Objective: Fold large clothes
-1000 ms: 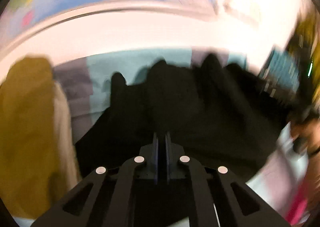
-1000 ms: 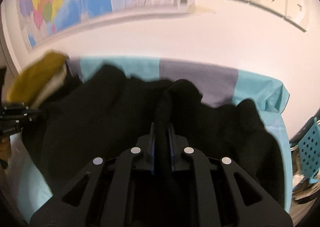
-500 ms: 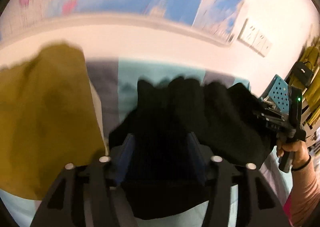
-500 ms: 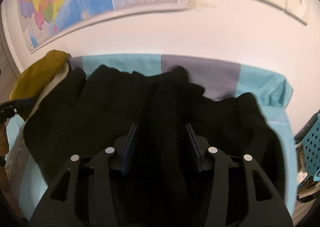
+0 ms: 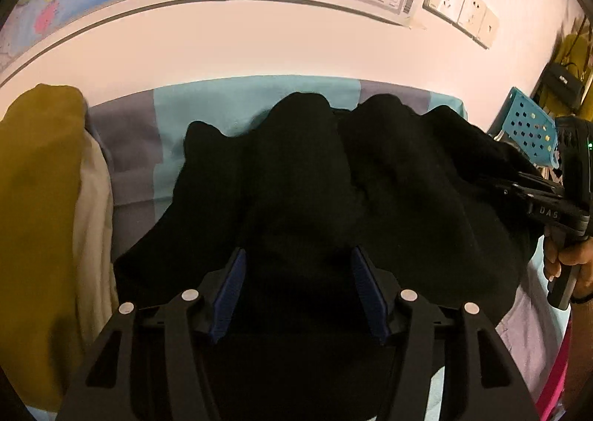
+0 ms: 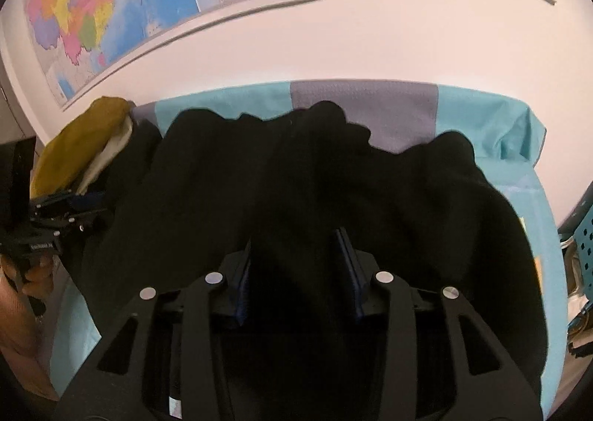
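My left gripper [image 5: 298, 291] stood with its jaws wide apart, the black garment [image 5: 333, 180] lying between and under the blue pads [image 5: 231, 287] but not pinched by them. My right gripper [image 6: 299, 278] was likewise spread wide, dark cloth filling the gap between its fingers without being clamped. I judged that both had let go of the near edge and that the step in hand was laying down and settling a fold.

The black garment lay across the middle of the bench cover [image 6: 481, 113], a cloth of teal and grey bands, bunched in several humps along its far edge and reaching nearly to the right end. A pile of mustard and cream clothes [image 5: 40, 198] sat at the left end, touching or just beside the garment; I could not tell which. A blue perforated basket [image 5: 530, 128] stood off the right end.

To do the step well, I judged that each gripper should draw back low and straight toward the near side, so no pad snags the knit and drags the fold open. The far humps would want flattening before any further fold. The regrasp should take the outer corners, keeping the left one clear of the mustard pile.
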`<state>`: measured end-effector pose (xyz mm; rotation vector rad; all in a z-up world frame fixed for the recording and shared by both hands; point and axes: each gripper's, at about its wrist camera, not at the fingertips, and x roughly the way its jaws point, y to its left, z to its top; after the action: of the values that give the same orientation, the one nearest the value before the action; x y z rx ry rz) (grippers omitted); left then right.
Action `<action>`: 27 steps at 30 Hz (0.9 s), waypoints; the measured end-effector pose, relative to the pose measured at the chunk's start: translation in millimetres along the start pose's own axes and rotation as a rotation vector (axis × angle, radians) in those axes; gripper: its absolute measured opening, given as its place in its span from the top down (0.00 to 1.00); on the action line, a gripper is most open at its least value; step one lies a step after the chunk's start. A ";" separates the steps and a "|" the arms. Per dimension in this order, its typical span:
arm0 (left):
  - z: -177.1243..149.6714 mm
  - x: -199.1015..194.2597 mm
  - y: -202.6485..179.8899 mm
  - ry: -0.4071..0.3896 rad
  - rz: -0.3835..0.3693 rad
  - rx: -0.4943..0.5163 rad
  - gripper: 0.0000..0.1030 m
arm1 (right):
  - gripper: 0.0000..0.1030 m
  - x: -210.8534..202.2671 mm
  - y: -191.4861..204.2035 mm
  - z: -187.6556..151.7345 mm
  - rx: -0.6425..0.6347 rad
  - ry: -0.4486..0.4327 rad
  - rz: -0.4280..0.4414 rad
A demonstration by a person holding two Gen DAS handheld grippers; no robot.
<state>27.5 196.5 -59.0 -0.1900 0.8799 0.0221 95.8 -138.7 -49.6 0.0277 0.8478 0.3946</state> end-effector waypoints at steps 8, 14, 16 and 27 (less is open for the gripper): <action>-20.5 -49.5 7.7 -0.081 -0.027 -0.057 0.33 | 0.38 -75.3 -9.5 -20.0 0.072 -0.134 0.101; -56.1 -75.4 10.9 -0.093 -0.065 -0.100 0.31 | 0.33 -109.5 -22.1 -62.1 0.191 -0.135 0.247; -67.4 -79.2 8.6 -0.081 -0.052 -0.106 0.31 | 0.32 -112.6 -21.8 -75.3 0.210 -0.119 0.258; -81.5 -88.0 -8.1 -0.067 0.005 -0.079 0.26 | 0.25 -95.6 -18.7 -114.8 0.316 -0.058 0.301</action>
<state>-90.2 179.4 -40.8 -0.2593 0.8134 0.0670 -39.2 -204.6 -60.0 0.4614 0.8441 0.5354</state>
